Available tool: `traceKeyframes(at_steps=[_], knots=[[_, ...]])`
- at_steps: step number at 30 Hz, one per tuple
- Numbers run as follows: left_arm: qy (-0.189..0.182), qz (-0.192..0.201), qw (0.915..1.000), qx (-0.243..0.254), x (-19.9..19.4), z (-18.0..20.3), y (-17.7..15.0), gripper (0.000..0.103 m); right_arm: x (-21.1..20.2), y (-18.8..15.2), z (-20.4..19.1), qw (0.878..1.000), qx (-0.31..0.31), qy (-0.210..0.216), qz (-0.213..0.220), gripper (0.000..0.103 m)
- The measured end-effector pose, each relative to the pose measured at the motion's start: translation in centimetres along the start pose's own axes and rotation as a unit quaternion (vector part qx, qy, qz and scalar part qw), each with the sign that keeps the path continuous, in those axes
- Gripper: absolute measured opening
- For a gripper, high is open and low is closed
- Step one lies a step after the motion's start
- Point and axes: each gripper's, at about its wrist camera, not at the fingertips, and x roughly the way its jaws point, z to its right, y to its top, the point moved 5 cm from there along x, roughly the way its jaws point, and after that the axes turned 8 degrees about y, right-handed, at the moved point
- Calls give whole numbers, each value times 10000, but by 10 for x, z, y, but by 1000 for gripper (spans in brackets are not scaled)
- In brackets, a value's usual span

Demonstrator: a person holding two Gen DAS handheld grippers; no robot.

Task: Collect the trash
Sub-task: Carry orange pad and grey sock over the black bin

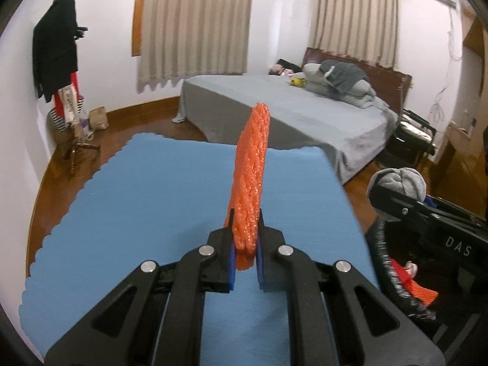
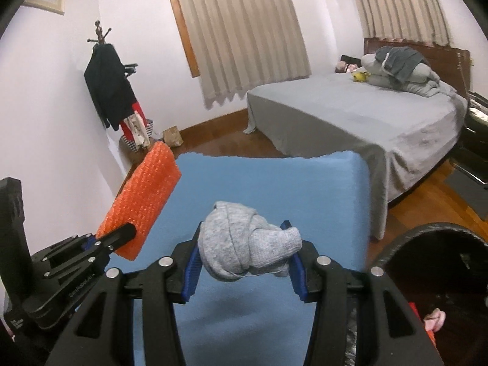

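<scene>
My left gripper (image 1: 245, 231) is shut on an orange foam net sleeve (image 1: 251, 177), which stands up from the jaws above the blue table (image 1: 137, 198). The right wrist view shows that same orange sleeve (image 2: 143, 201) and left gripper (image 2: 122, 235) at the left. My right gripper (image 2: 244, 244) is shut on a balled grey sock (image 2: 241, 244), held above the blue table (image 2: 320, 198). In the left wrist view the grey sock (image 1: 399, 180) and right gripper (image 1: 396, 201) are at the right, over a black bin (image 1: 384, 262).
The black bin (image 2: 442, 274) stands at the table's right side with orange and pink bits inside. A grey bed (image 2: 350, 116) lies beyond the table. A coat rack (image 1: 58, 61) stands by the left wall on the wooden floor.
</scene>
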Motion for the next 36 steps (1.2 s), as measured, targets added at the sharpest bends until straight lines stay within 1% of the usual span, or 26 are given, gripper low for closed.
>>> traceKeyframes(at_steps=[7,10,21,30,36], knots=[[-362,128,9991,202,-20,41,0,9,-43,-4,19,9995,75,-231,186,48],[-505,147,9982,271,-25,55,-2,9,-64,-8,30,9988,111,-398,256,48],[-1064,180,9918,681,-39,121,-13,9,-118,-27,81,9933,380,-1009,411,48],[-1547,74,9823,1055,-37,180,-30,9,-145,-44,125,9861,671,-1442,479,48],[-1904,15,9727,1325,-32,224,-43,9,-159,-61,159,9793,928,-1743,451,48]])
